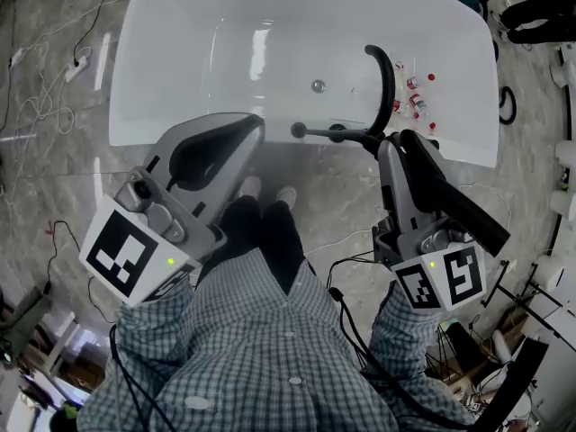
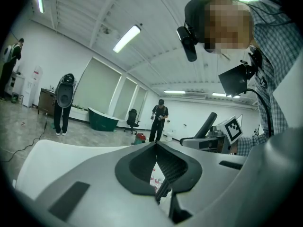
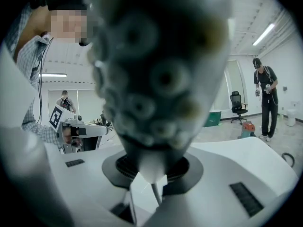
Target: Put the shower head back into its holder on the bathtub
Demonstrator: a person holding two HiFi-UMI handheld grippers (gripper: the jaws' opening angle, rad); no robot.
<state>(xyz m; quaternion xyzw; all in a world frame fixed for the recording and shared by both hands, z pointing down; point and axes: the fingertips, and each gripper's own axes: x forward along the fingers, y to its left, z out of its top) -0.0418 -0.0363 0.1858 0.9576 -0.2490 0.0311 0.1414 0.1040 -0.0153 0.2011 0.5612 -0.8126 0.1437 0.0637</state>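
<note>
The black shower head (image 1: 454, 201) lies along the top of my right gripper (image 1: 396, 142), whose jaws are shut on its narrow neck. In the right gripper view its nozzle face (image 3: 156, 70) fills the picture, blurred and close, with the neck between the pads (image 3: 187, 167). The black tap fitting with its holder (image 1: 335, 133) and curved spout (image 1: 385, 75) stands on the near rim of the white bathtub (image 1: 180, 70), just beyond the right gripper's tip. My left gripper (image 1: 255, 122) hovers over the near rim to the left, jaw tips together and nothing held (image 2: 156, 148).
Small red-and-white bottles (image 1: 416, 97) stand on the tub's right rim beside the spout. Cables (image 1: 45, 97) lie on the marble floor at left. My shoes (image 1: 268, 192) are close to the tub. Other people (image 2: 158, 119) stand far off in the hall.
</note>
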